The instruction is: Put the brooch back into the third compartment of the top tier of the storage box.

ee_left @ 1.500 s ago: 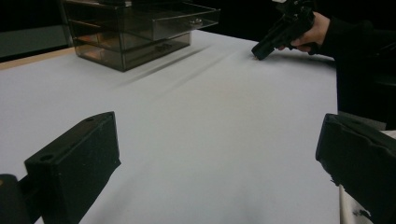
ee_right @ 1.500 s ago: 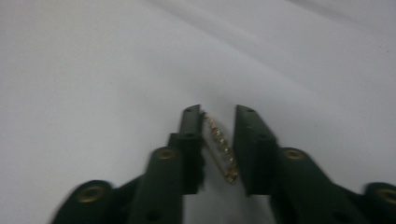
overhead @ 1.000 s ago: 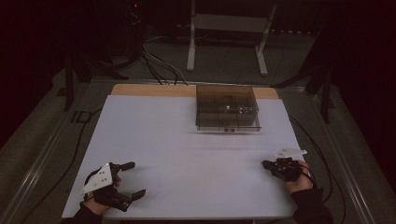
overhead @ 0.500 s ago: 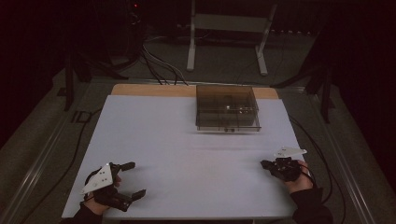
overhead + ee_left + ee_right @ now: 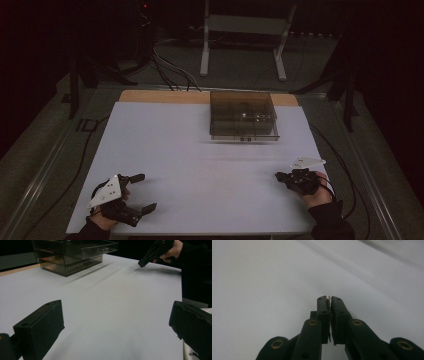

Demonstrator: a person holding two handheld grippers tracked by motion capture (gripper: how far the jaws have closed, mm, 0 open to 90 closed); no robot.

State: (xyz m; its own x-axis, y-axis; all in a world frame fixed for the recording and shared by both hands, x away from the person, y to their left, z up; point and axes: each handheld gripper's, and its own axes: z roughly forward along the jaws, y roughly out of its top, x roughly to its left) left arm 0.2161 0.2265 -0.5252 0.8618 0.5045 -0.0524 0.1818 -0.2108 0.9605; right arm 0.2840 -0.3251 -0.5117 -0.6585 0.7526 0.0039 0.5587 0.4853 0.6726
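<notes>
While the right claw [image 5: 329, 298] near the bench's [image 5: 200, 165] right front corner pinches a tiny, unclear thing [image 5: 328, 298] at its tips, the left claw [image 5: 141, 192] rests spread at the left front corner.

High view: the table [image 5: 200, 165] spans the middle of the frame. A drawer cabinet [image 5: 243, 116] stands on it at upper centre, near the far edge. The left gripper [image 5: 142, 192] lies at lower left, the right gripper [image 5: 279, 176] at lower right, both on the near edge, well apart. A stand [image 5: 245, 35] rises behind the table, upper centre; cables [image 5: 172, 70] lie upper left.
</notes>
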